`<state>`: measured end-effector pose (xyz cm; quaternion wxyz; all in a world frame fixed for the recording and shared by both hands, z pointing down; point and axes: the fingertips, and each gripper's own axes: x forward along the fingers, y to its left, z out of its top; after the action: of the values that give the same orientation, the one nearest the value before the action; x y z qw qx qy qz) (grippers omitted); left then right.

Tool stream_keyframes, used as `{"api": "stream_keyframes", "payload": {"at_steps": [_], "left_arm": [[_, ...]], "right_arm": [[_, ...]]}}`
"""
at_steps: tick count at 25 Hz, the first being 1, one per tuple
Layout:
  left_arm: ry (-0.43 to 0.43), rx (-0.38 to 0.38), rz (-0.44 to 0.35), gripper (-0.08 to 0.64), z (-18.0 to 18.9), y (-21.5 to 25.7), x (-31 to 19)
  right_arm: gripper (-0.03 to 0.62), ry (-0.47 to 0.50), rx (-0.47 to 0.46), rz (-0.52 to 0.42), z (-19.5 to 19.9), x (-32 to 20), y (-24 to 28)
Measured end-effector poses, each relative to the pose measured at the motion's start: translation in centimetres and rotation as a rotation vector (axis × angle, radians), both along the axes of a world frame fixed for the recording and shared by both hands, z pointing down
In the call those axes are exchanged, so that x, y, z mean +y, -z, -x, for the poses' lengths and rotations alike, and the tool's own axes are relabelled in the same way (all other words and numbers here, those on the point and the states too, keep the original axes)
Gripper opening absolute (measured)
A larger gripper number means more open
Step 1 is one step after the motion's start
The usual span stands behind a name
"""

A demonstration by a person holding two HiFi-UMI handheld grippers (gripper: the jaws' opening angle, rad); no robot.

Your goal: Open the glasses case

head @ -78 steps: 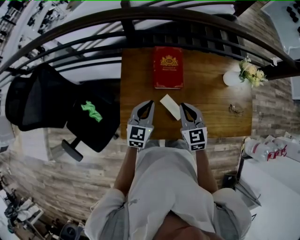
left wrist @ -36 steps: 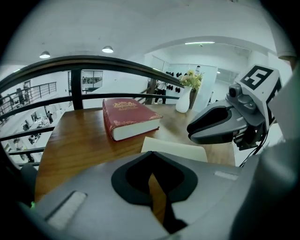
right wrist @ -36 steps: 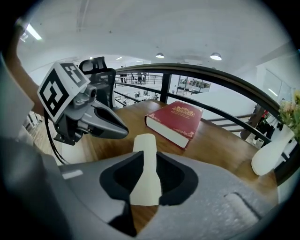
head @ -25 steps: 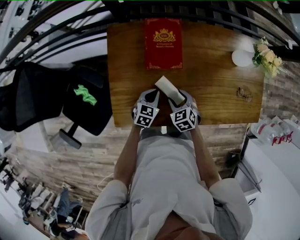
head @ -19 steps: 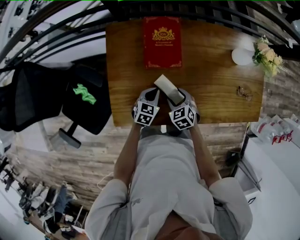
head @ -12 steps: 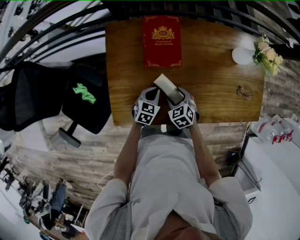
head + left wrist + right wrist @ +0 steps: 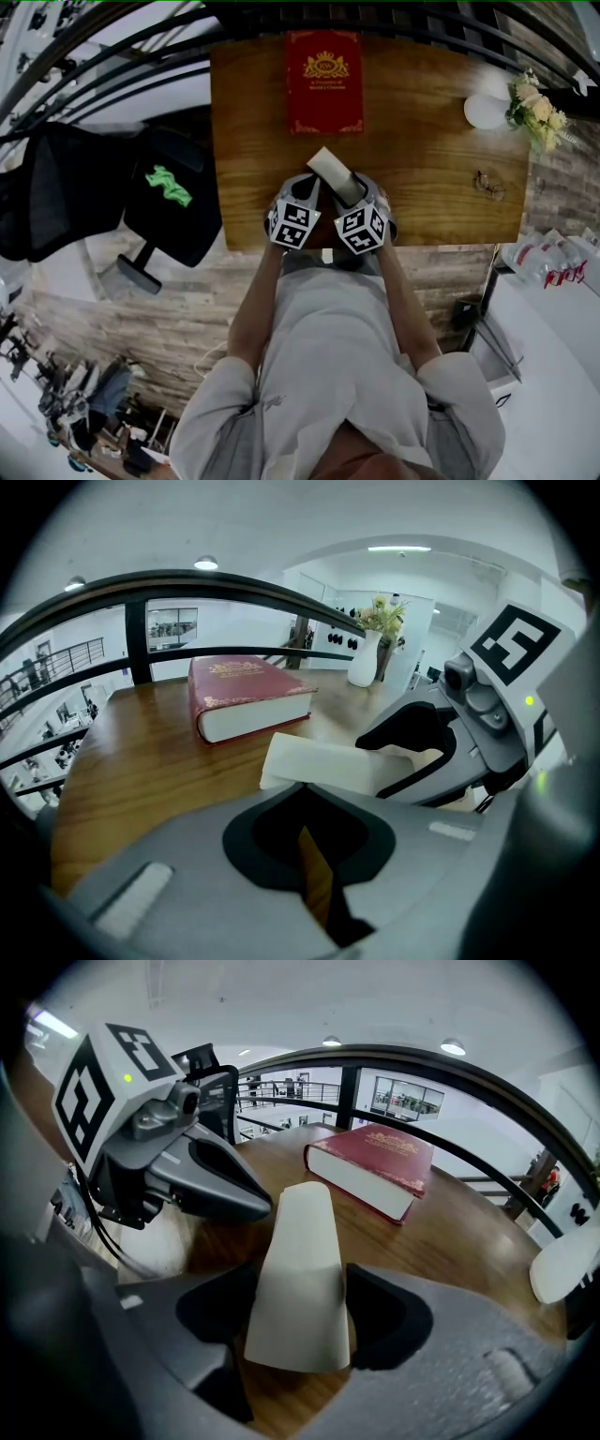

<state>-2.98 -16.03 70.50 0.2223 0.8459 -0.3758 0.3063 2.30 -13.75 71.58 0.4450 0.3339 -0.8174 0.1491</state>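
The cream glasses case lies closed on the wooden table, slanting away from me. Its near end sits between the jaws of my right gripper. Those jaws have just been opening, and in the right gripper view the case fills the gap between them without being squeezed. My left gripper sits just left of the case. In the left gripper view its jaws are shut with nothing between them, and the case lies beyond its tips. Its pointed tips show beside the case in the right gripper view.
A thick red book lies at the table's far edge, close behind the case. A pair of glasses and a white vase of flowers are at the right. A black office chair stands left of the table, and a dark railing runs behind it.
Since the earliest frame both grippers have moved forward to the case, and the right jaws now stand around its near end. Over the last second nothing has visibly shifted.
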Motion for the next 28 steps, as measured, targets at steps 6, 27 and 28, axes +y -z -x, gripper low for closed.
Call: {"api": "stream_keyframes", "payload": {"at_steps": [6,27,28], "left_arm": [[-0.001,-0.007,0.008,0.02,0.0,-0.3,-0.1],[-0.012,-0.011,0.009,0.02,-0.4,-0.7,-0.7],[-0.011,-0.011,0.01,0.02,-0.4,-0.7,-0.7]], "right_arm": [[0.307,0.021,0.015,0.003,0.2,0.0,-0.4],[0.301,-0.026,-0.077,0.05,-0.1,-0.2,0.5],[0.298,-0.029,-0.077,0.047,-0.2,-0.2,0.6]]}}
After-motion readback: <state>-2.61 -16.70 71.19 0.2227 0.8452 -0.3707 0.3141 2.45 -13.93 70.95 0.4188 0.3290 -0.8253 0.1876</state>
